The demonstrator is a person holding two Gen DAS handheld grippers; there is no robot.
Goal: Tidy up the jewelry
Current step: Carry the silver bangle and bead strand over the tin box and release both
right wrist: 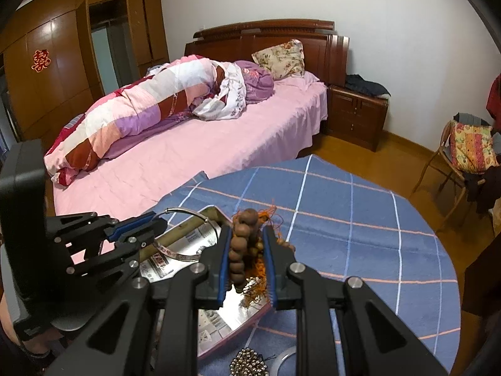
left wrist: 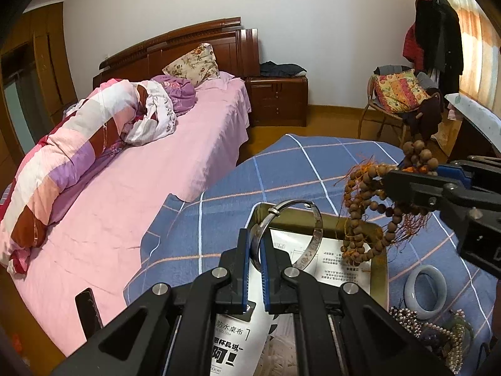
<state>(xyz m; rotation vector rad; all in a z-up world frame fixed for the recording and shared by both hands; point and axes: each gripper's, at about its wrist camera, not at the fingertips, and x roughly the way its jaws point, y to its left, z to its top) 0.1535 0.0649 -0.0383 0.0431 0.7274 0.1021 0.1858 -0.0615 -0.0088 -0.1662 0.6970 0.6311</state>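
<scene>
Gripping round wooden beads (right wrist: 242,244), metal bangle (left wrist: 289,235)

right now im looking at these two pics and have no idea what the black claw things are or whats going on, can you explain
The black claws are two hand-held grippers; a person holds one in each hand. Each picture comes from a camera on one gripper, looking along its fingers. In the left view, the left gripper is shut on a silver bangle. In the right view, the right gripper is shut on a string of brown wooden beads. Both hang over an open tin box on a blue checked cloth. A pale bangle and pearl strands lie beside the box.
</scene>
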